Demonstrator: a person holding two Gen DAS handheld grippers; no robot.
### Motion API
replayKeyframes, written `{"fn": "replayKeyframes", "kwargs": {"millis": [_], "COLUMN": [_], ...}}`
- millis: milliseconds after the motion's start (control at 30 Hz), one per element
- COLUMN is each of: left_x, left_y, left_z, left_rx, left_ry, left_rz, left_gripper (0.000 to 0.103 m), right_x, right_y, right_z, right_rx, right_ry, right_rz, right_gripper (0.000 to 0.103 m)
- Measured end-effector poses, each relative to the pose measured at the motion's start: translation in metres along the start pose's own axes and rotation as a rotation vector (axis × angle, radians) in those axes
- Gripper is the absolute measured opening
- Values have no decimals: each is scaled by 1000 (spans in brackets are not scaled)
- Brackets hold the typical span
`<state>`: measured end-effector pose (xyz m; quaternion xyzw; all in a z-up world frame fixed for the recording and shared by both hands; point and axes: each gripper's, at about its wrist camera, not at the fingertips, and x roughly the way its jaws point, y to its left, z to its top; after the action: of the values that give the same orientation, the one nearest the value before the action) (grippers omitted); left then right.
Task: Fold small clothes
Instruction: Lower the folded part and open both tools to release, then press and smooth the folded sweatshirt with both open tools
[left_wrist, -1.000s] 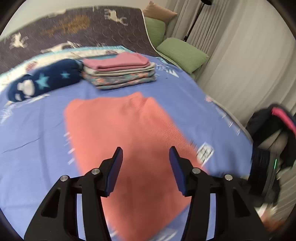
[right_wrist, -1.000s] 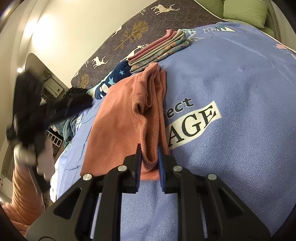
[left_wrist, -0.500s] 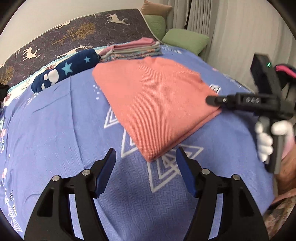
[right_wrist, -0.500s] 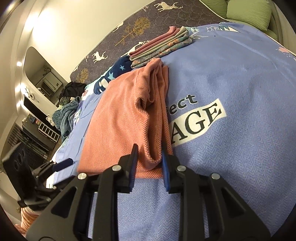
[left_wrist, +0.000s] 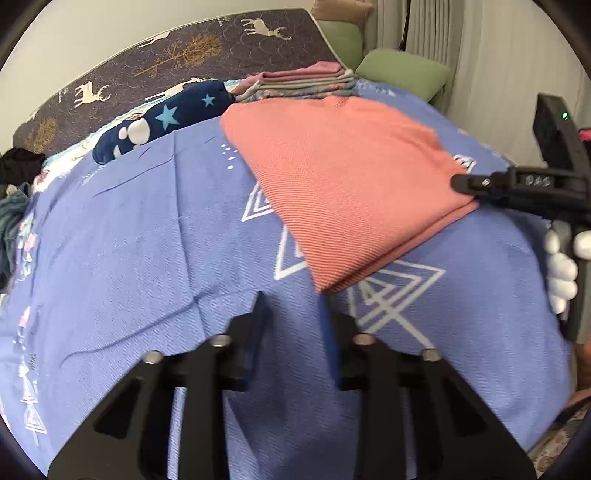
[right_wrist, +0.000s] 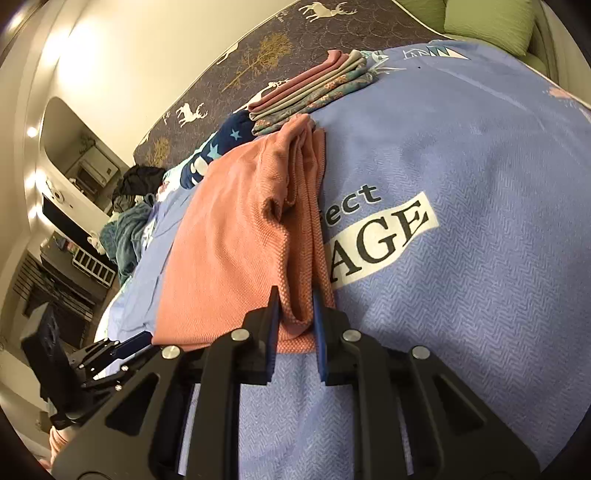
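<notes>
A coral knit garment (left_wrist: 340, 177) lies folded in half on the blue bedsheet (left_wrist: 129, 240). My left gripper (left_wrist: 292, 295) hovers low over the sheet at the garment's near corner. Its jaws are closing with only sheet between them, and the corner lies just off the right fingertip. My right gripper (right_wrist: 295, 295) is closing on the bunched layers of the coral garment (right_wrist: 229, 229) at the opposite corner, and its pads press on the fabric. From the left wrist view, the right gripper (left_wrist: 465, 182) shows at the garment's right corner, held by a white-gloved hand (left_wrist: 561, 273). The left gripper (right_wrist: 140, 339) shows at the lower left.
A stack of folded clothes (left_wrist: 306, 79) and a navy star-print roll (left_wrist: 166, 118) lie just beyond the garment's far end. Green pillows (left_wrist: 402, 70) sit at the head of the bed by the curtains. Loose dark and teal clothes (right_wrist: 140, 177) are heaped off the bed's left side.
My left gripper drew back across the garment to its near corner and sank toward the sheet, and its jaws narrowed. The right gripper stayed in place on the garment.
</notes>
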<state>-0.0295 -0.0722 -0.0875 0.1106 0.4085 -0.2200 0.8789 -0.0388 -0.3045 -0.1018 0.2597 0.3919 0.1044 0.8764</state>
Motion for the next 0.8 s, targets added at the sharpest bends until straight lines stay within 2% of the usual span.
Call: {"fn": "replayKeyframes", "kwargs": {"millis": [33,167,300,533,667,800], "left_x": [-3,-18,-20,15,26,27], "left_y": [0,-1,-3,-13,-19,-24], "left_z": [0,7,25,52,55,55], "left_rx": [-14,-53,-71,-60,-67,-44], "left_ry": [-8,-73,-167,-125,-87,-84], "left_rz": [-23,-108,-109,-101,-114,-88], "left_gripper": [16,17,17,17,17,17], "right_x": [-1,-9,-20,-25,-17,-8], "right_y": [2,10,18,39,49,55], "right_z": [0,0,6,22,31,39], "right_rx": [-10,-47,-74,-155,-207,-222], "right_ry": [1,-21,-67,-111,-106,-96], "right_rz": [-7,-40,-40,-26,-21,-21], "right_gripper": [17,20,20,20,20,20]}}
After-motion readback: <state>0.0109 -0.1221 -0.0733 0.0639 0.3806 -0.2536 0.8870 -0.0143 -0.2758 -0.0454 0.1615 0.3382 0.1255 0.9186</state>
